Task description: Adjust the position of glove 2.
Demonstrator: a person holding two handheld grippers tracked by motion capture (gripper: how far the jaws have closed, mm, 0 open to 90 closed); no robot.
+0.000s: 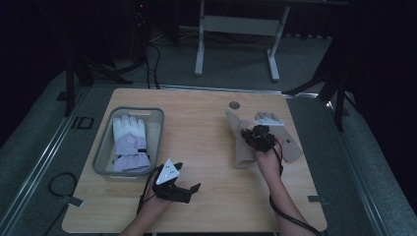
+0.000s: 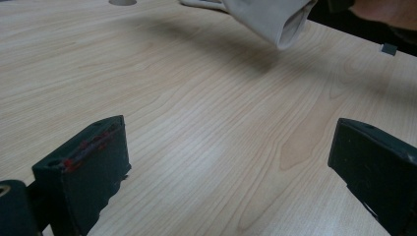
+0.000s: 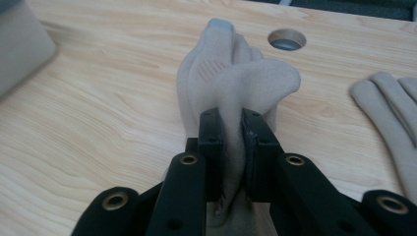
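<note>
One beige glove [image 3: 231, 93] sits pinched between the right hand-held gripper's [image 3: 232, 129] jaws.

In the high view the right claw [image 1: 259, 138] covers the middle of the beige glove [image 1: 239, 147] on the table [image 1: 206, 147]. The second beige glove [image 3: 393, 118] beside it is cut off at the right gripper view's edge.

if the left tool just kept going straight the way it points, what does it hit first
Probably the hanging cuff of the beige glove that the right tool holds pinched. The left tool stands open over bare table, and that cuff is the first thing ahead, slightly right of centre; depth is hard to judge, so it might pass beside it.
</note>
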